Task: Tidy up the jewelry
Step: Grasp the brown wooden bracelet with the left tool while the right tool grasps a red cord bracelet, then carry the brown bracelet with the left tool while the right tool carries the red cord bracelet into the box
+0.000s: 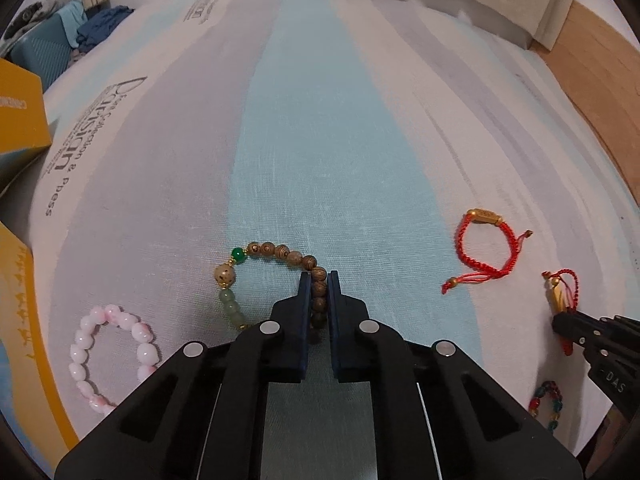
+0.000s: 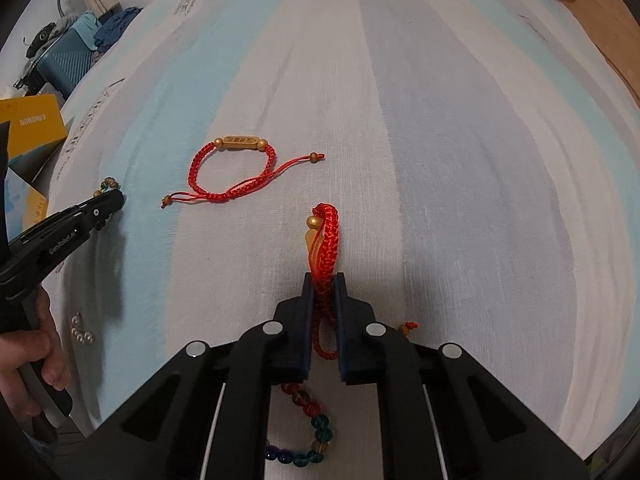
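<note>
My left gripper is shut on the brown wooden beads of a bracelet that also has green and speckled beads; it lies on the striped cloth. My right gripper is shut on a red braided cord bracelet with a gold bead, its loop standing up between the pads. That same gripper shows at the right edge of the left wrist view. A second red cord bracelet with a gold bar lies flat between the two grippers.
A pink bead bracelet lies at the lower left. A multicoloured bead bracelet sits under the right gripper. Yellow boxes stand at the left edge, a teal suitcase beyond. A hand holds the left gripper. Small silver beads lie nearby.
</note>
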The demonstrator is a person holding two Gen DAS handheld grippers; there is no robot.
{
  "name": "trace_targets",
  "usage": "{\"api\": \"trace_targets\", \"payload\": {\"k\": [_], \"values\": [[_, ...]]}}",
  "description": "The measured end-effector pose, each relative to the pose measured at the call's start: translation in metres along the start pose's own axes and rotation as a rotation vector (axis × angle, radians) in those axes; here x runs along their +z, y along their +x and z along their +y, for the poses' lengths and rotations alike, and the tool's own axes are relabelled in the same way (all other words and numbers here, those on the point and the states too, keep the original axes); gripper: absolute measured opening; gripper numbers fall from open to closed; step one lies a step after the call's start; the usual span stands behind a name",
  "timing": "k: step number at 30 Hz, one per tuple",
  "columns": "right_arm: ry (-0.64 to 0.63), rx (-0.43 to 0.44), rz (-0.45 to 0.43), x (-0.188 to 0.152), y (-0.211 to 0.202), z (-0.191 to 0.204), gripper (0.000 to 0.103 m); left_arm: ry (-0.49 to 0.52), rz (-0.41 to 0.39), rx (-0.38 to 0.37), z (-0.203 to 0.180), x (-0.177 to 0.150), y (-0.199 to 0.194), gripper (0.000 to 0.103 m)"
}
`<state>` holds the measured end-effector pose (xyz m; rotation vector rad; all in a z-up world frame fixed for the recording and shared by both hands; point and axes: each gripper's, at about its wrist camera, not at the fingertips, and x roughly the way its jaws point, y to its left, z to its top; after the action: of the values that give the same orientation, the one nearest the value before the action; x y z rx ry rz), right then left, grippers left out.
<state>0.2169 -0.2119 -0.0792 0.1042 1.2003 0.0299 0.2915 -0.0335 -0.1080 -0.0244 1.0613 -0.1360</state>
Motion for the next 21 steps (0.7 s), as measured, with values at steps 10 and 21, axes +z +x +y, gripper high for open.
{"api": "trace_targets", "payload": {"k": [10,21], "values": [[0.024,0.025,-0.019,-0.006,-0.014,-0.008,0.008,-0.011,-0.001,-0.032,0.003,0.003,-0.017,0.007],[0.043,0.033,-0.045,-0.005,-0.033,-0.007,0.008,-0.019,-0.008,-0.053,-0.001,0.004,-0.037,0.007]]}}
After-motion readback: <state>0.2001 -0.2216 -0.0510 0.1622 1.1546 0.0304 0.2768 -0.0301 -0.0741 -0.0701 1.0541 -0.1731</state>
